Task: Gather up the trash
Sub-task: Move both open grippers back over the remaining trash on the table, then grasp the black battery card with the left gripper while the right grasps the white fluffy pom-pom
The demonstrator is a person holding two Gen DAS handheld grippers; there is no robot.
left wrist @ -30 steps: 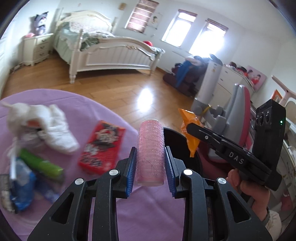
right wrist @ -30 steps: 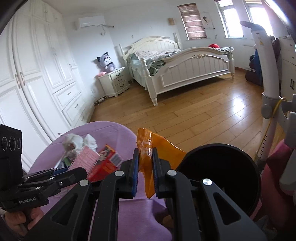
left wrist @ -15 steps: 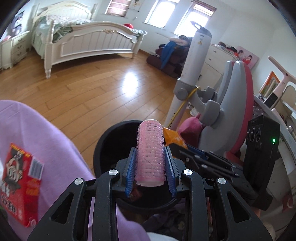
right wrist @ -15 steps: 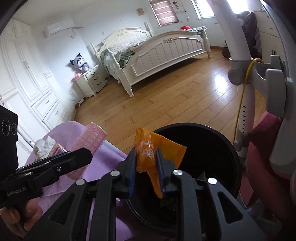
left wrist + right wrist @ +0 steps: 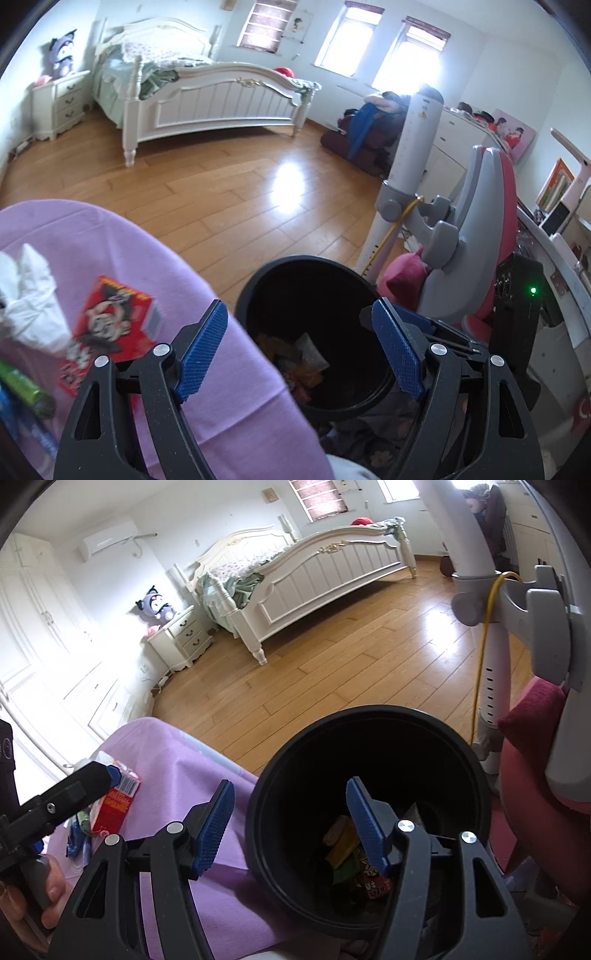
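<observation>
Here both tools hang spread wide and empty by the black bin (image 5: 369, 738): the left tool (image 5: 299, 350) at its rim, the right tool (image 5: 291, 827) over its mouth. The bin holds wrappers (image 5: 303, 365) at the bottom. More trash waits on the purple-covered bench (image 5: 122, 251): a red box (image 5: 110, 325), white tissue (image 5: 29, 295), a green tube (image 5: 22, 384). Swing a tool back wide, settle it squarely around one piece, and close firmly before lifting.
</observation>
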